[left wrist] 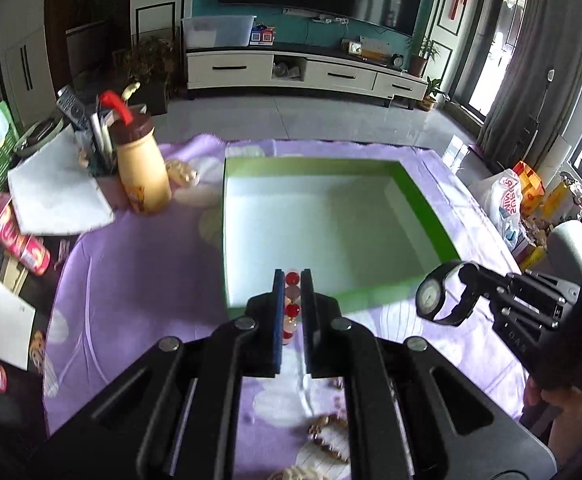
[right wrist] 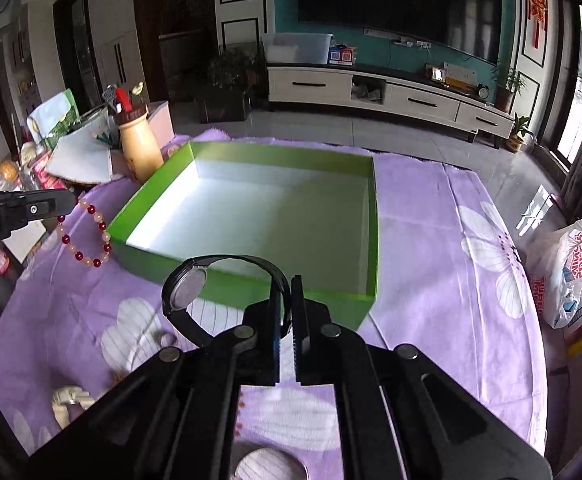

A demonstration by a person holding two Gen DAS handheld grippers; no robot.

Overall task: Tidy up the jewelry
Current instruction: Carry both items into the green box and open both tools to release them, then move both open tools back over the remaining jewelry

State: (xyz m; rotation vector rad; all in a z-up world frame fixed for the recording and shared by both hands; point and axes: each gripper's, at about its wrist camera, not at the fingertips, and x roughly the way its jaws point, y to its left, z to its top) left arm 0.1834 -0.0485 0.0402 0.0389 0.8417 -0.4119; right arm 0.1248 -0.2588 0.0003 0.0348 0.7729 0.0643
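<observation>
The left gripper [left wrist: 293,280] is pinching a red-and-pale bead bracelet [right wrist: 85,233], the right gripper [right wrist: 285,312] is clamping a black wristwatch [right wrist: 195,286], both hanging near the green box [right wrist: 163,196].

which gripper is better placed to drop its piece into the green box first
Left, probably. The left gripper holds the beaded bracelet already above the green box near edge; the right gripper holds the watch just short of it.
</observation>
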